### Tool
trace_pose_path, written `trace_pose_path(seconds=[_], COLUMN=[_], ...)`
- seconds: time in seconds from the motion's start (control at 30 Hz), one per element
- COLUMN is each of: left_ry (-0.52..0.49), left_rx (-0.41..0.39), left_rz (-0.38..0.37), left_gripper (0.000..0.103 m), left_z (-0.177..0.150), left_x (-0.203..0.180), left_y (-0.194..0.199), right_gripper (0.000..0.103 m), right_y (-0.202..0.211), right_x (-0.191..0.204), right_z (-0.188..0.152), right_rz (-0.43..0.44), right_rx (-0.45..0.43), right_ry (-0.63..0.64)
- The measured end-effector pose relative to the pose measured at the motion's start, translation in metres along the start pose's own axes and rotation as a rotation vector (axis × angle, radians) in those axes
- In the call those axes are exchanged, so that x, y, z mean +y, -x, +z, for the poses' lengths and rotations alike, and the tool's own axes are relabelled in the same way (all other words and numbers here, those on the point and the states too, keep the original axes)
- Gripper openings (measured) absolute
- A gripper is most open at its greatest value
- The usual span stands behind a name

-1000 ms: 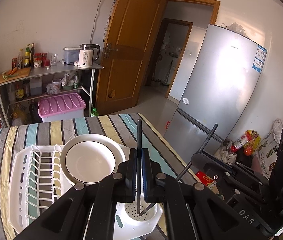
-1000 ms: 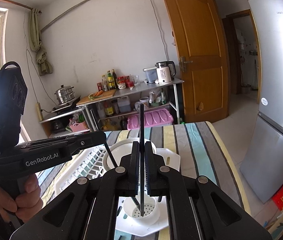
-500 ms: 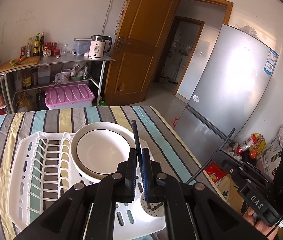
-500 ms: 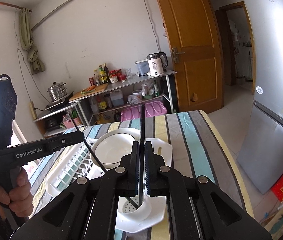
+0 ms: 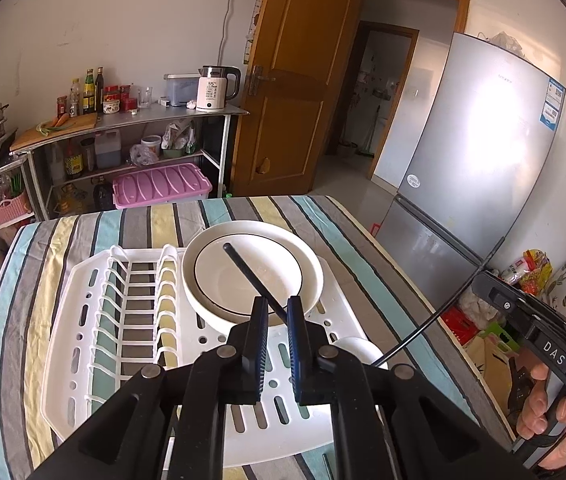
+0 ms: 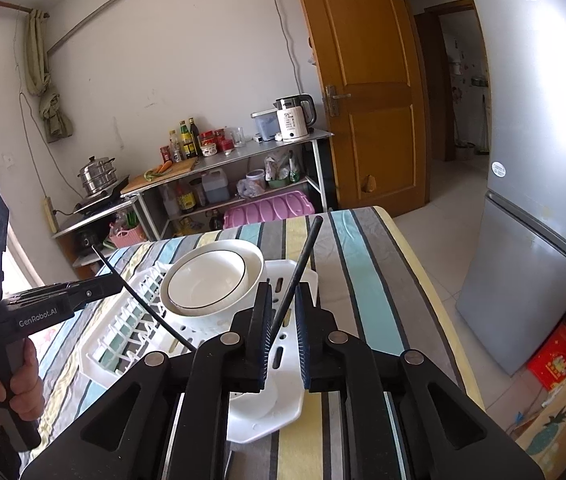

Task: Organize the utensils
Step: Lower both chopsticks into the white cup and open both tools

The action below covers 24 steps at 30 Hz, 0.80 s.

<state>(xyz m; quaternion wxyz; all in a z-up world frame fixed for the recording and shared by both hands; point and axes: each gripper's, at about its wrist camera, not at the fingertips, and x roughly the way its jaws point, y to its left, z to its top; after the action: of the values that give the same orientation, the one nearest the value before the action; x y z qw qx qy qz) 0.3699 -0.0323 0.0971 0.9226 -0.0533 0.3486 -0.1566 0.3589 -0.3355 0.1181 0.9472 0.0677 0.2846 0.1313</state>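
Observation:
Two black chopsticks stand tilted in the white holder cup (image 5: pixel 357 350) at the near right corner of the white dish rack (image 5: pixel 95 320). One chopstick (image 5: pixel 253 278) leans between the open jaws of my left gripper (image 5: pixel 277 308) without being pinched. The other chopstick (image 6: pixel 299 270) leans loose between the open jaws of my right gripper (image 6: pixel 283 292). The cup also shows in the right wrist view (image 6: pixel 259 400), mostly hidden under the gripper. Each gripper shows from the side in the other's view, the right one (image 5: pixel 539 344) and the left one (image 6: pixel 43 304).
A stack of white bowls (image 5: pixel 251 268) with a black rim line sits in the rack on the striped tablecloth (image 5: pixel 43 240). A grey fridge (image 5: pixel 471 168) stands right of the table. A metal shelf (image 5: pixel 131 120) with bottles and a kettle is behind.
Both grippers have opened and let go of their chopsticks, which now lean tilted in the cup. Both grippers have lifted and drawn back.

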Motion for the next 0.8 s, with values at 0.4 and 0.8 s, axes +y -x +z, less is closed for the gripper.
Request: trace_pose_path(seconds=[0.4, 0.8], left_ry=[-0.038, -0.087], left_rx=[-0.026, -0.051], left_rz=[-0.004, 0.035], left_gripper=[0.017, 0.017], left_z=[-0.024, -0.129], left_x=[-0.009, -0.008], left_y=[0.029, 0.099], right_gripper=[0.014, 0.015], right_y=[0.022, 0.076], right_x=[0.007, 0.036], right_z=[-0.013, -0.089], right_rz=[-0.009, 0.031], right_rx=[-0.017, 0.002], right_ry=[0.021, 0.045])
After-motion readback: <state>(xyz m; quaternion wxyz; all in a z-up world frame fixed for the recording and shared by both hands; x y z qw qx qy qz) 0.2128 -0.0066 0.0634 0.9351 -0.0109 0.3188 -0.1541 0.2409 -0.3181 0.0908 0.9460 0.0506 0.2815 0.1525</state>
